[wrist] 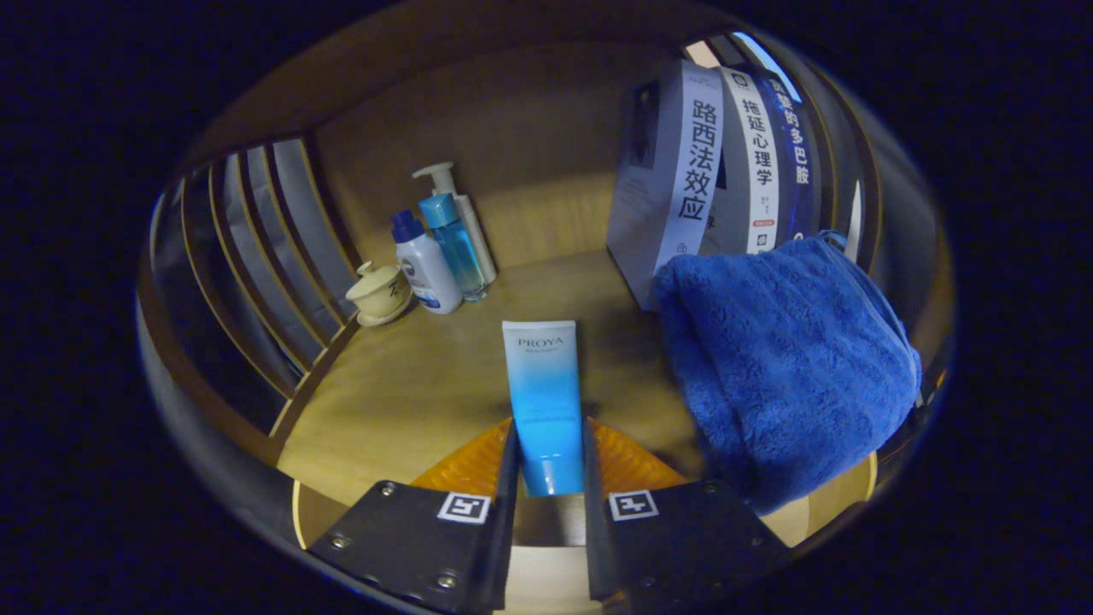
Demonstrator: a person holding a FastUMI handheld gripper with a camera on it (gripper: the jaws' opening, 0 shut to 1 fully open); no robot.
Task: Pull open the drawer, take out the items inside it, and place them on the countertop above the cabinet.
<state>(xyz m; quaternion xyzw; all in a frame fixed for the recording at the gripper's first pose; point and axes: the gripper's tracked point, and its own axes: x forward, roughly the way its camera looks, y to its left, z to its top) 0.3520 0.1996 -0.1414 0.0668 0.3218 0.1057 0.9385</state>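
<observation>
The wooden surface (410,384) runs back to a wooden rear wall, with a slatted side panel (256,256) closing off its left edge. By far the bulkiest thing on it is a blue towel (786,376), heaped along the right edge, just beside the gripper (549,457). Behind the towel, at the back right corner, a few books (717,162) stand upright, spines outward. At the back left corner three bottles (444,248) cluster together, a small lidded cup on a saucer (378,293) touching close beside them.

The jaws are drawn narrow and both press the lower part of a blue tube (542,393), which stands upright between them over the middle of the surface near its front edge. Whether its base already rests on the wood cannot be told, since the jaws hide it.

This looks like the placing step: one item from the drawer carried up to the countertop. The next move calls for settling the tube, easing the jaws apart without tipping it, and backing straight away, clear of the towel.
</observation>
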